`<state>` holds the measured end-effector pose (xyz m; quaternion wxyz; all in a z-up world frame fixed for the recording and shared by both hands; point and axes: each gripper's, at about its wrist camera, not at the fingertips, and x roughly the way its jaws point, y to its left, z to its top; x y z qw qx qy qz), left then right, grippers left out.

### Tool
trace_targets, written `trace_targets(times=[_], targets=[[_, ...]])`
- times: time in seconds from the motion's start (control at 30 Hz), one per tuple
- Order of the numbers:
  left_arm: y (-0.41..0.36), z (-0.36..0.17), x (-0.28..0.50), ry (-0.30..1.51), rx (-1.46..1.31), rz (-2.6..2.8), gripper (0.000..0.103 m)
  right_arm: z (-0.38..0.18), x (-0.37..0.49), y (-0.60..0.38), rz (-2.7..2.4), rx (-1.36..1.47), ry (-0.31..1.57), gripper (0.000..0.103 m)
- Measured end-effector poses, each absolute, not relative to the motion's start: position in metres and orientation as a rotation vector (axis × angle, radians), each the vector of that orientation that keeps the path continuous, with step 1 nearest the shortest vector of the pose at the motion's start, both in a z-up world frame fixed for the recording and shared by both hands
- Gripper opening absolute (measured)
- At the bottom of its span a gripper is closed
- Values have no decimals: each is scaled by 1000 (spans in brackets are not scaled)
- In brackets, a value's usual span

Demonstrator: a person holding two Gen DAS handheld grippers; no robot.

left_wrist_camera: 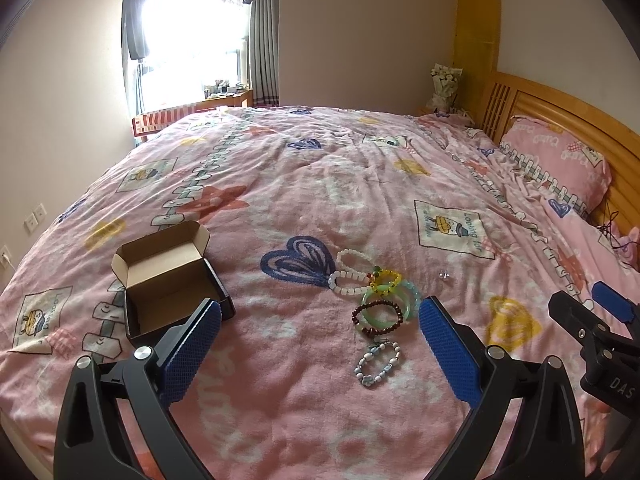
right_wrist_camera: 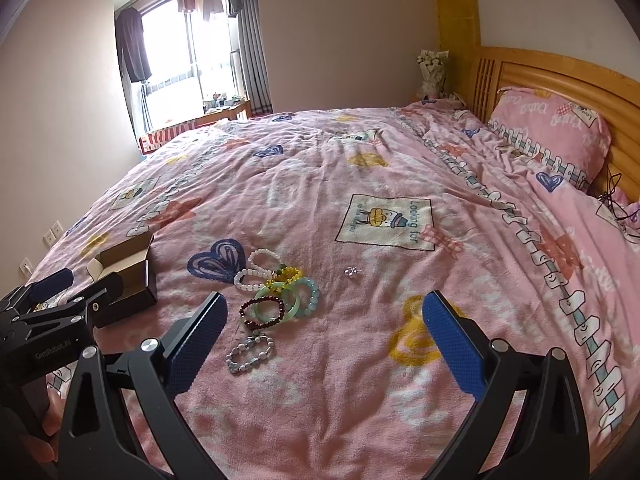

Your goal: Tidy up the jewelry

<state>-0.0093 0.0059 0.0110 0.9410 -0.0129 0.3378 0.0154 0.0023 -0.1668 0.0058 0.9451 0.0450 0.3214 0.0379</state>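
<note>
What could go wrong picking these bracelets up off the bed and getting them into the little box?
1. The bracelets lie overlapped in one cluster, so a pinch at the dark red bead bracelet may drag the green bangle along.
2. The small clear piece lies apart and looks easy to miss or push into the soft blanket.
3. The open cardboard box sits on soft bedding and may tip if nudged.

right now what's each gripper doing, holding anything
left gripper: jaws open, holding nothing
right gripper: jaws open, holding nothing
</note>
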Motion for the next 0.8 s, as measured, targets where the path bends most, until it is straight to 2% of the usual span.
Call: trace_targets(times=[0.8], targets=[[6, 12, -12, 679, -28, 30, 97, 6, 1, -167, 77, 92, 652, 96]])
